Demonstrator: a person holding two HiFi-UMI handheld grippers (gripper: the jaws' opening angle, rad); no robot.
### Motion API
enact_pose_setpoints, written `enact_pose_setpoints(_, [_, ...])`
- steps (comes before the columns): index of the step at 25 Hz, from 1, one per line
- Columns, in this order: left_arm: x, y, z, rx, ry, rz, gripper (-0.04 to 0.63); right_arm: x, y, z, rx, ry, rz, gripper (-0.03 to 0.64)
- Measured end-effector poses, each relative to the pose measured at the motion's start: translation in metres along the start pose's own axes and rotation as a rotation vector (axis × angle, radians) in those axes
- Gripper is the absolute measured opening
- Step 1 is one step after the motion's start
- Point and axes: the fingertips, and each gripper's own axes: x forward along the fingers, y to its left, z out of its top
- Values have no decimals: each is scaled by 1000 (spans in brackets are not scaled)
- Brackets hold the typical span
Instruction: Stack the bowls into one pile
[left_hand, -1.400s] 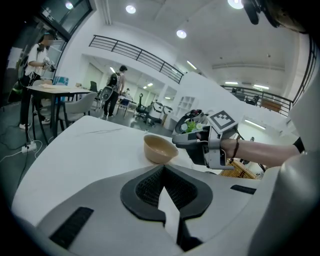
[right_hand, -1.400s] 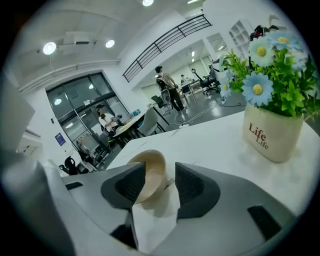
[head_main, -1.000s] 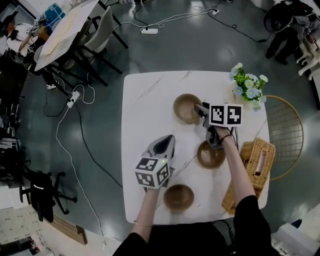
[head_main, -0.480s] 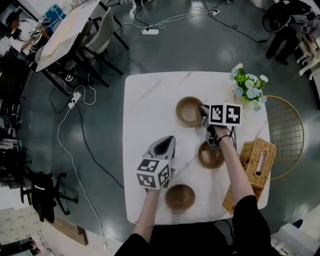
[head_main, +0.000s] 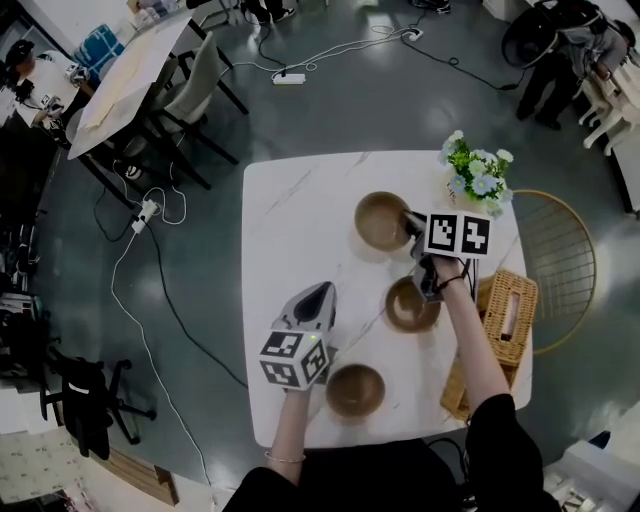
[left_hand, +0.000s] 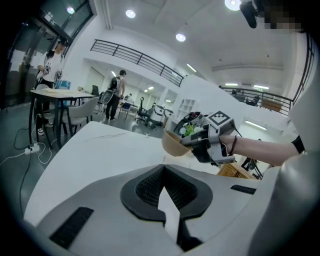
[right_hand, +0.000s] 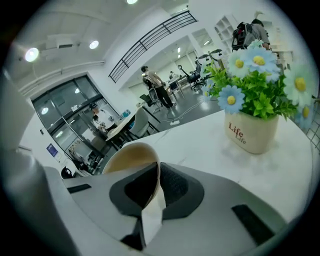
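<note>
Three brown bowls are on the white table (head_main: 290, 230). My right gripper (head_main: 410, 222) has the far bowl (head_main: 380, 220) by its right rim. In the right gripper view the thin rim (right_hand: 127, 155) stands between the jaws (right_hand: 157, 167), which are closing and press on it. The left gripper view shows that bowl (left_hand: 174, 145) tilted and raised off the table. A second bowl (head_main: 412, 305) sits under my right wrist. The third bowl (head_main: 355, 390) is near the front edge. My left gripper (head_main: 318, 292) hovers left of it, shut and empty (left_hand: 163, 170).
A pot of blue and white flowers (head_main: 475, 172) stands at the table's far right corner, close to the held bowl (right_hand: 255, 130). A wicker basket (head_main: 505, 315) lies along the right edge. A gold wire chair (head_main: 565, 270) stands beyond it.
The far bowl and my right gripper have shifted slightly together, the bowl now off the table. My left gripper has drifted a little.
</note>
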Motion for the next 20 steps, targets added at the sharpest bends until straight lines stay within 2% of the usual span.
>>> enact_pose_setpoints(8, [-25, -13, 7, 17, -39, -29, 14, -36, 10, -5, -22, -32, 12, 26])
enact_pose_setpoints(15, [-50, -33, 14, 119, -69, -47, 14, -69, 7, -24, -42, -41, -1, 26])
enact_pose_setpoints(20, [-67, -43, 11, 127, -81, -49, 14, -86, 3, -41, -39, -31, -17, 26])
